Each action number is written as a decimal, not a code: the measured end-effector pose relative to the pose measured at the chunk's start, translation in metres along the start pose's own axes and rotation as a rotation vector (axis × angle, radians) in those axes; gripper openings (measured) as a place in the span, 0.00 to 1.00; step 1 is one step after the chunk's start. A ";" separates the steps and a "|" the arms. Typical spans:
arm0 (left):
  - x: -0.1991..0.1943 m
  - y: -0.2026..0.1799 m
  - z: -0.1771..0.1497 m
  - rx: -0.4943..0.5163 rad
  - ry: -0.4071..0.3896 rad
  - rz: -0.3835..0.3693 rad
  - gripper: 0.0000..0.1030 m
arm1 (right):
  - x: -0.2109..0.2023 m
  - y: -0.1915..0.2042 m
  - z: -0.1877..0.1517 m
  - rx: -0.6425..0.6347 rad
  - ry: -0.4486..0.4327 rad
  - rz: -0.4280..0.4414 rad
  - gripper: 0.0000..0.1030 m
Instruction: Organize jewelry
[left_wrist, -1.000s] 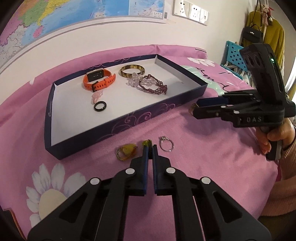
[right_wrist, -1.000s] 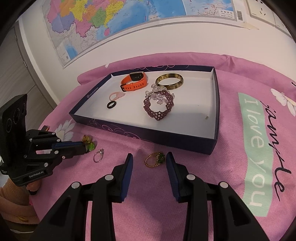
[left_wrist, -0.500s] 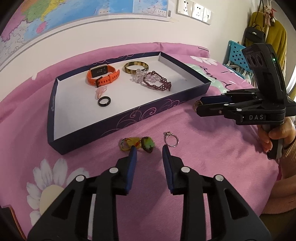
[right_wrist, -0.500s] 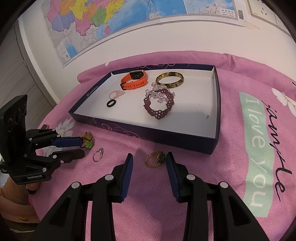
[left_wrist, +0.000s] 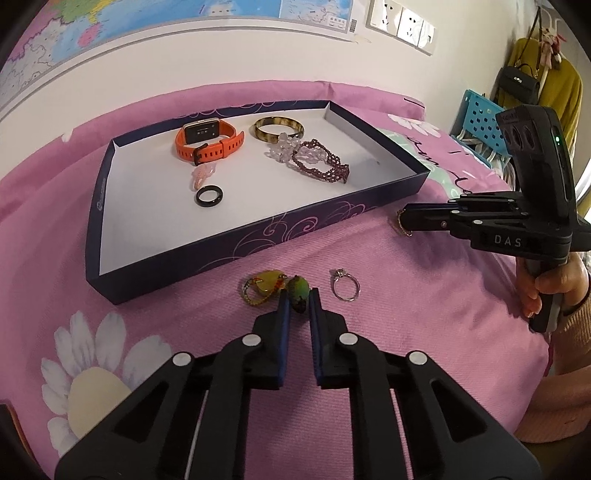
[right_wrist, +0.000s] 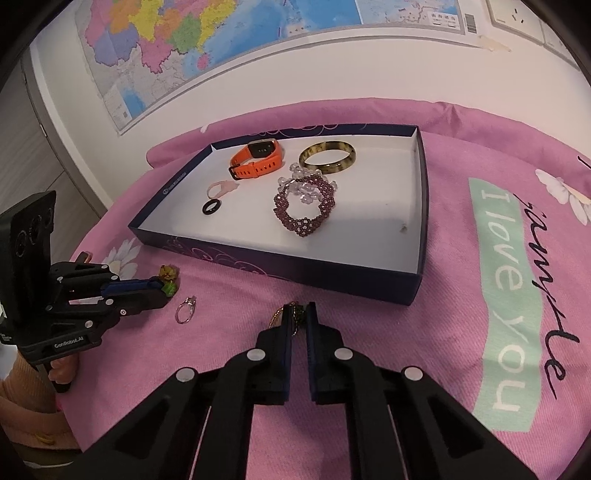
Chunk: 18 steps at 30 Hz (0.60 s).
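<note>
The left claw is closing, its blue pads pinching a green stone pendant that lies on the pink bedspread; touching the pendant on its left is a yellow stone on a gold beaded ring, and just to the right, apart from the claw, lies a silver ring with a small stone. The right claw is pressed together on a gold chain piece with a dark green bead, the chain showing between and beside its fingertips, close to the front wall of the tray; a hand grips its handle. Beyond both claws sits the dark blue tray with a white floor, resting on the bedspread; inside it, toward the back, are an orange watch and a mottled brown bangle; in front of the bangle a clear bead cluster touches a dark red beaded bracelet; nearer the left side a pale pink ring lies just behind a black ring. On the wall behind hangs a coloured map.
</note>
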<state>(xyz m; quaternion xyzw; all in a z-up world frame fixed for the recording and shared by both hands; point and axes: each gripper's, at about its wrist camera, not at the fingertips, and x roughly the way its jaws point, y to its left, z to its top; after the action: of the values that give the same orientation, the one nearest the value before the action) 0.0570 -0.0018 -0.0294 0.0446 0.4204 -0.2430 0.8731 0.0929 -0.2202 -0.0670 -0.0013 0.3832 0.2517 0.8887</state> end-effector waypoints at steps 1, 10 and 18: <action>-0.001 0.000 0.000 -0.004 -0.001 -0.003 0.09 | -0.001 0.000 0.000 0.003 0.001 0.008 0.06; -0.012 0.001 0.002 -0.018 -0.034 -0.016 0.09 | -0.018 0.011 0.009 -0.019 -0.046 0.051 0.06; -0.025 0.002 0.006 -0.022 -0.070 -0.022 0.09 | -0.023 0.019 0.020 -0.039 -0.068 0.064 0.06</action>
<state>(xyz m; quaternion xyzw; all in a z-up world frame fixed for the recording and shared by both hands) 0.0484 0.0079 -0.0068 0.0221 0.3925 -0.2493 0.8850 0.0848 -0.2095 -0.0332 0.0022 0.3478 0.2870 0.8926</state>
